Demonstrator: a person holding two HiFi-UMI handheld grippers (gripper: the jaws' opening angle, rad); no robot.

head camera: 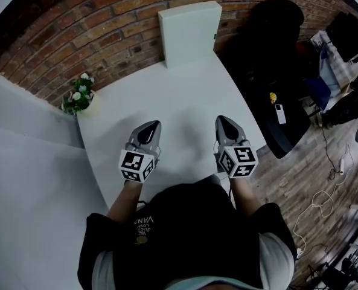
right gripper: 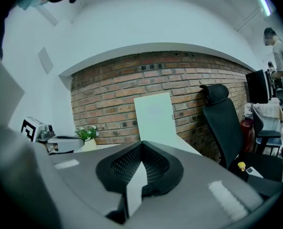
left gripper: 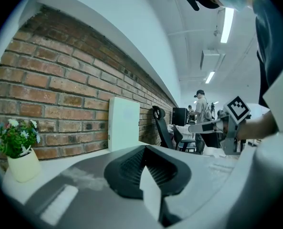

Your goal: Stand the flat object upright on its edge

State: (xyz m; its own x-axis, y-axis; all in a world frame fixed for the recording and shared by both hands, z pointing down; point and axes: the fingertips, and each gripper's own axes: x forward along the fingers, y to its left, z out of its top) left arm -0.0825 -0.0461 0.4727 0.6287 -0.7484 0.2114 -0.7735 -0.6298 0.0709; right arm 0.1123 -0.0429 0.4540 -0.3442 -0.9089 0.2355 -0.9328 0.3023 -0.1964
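Holds the left gripper point(head camera: 155, 124) and the right gripper point(head camera: 221, 119) side by side, apart from each other, low over the near part of the white table point(head camera: 185, 95), both aimed toward the far edge. Shows, in each gripper view, jaws pressed fully together with nothing between them. Finds the task's thing, a white flat box point(head camera: 189, 34), at the far edge of the table, well apart from both grippers, standing on a narrow edge with its broad face turned toward the near side and its back at the brick wall point(head camera: 76, 47). Cannot tell whether leaning on the bricks or merely just beside them. Judging from that pose, looks done or very nearly so. Probably explains the empty, closed jaws and the place near the near edge: nothing left to grip, and hands clear of a tall, narrow-footed thing that a light nudge would likely topple. Also shows a small potted plant point(head camera: 78, 95) at the far left corner, well apart from the box, and a black office chair point(head camera: 269, 35) beyond the right edge.
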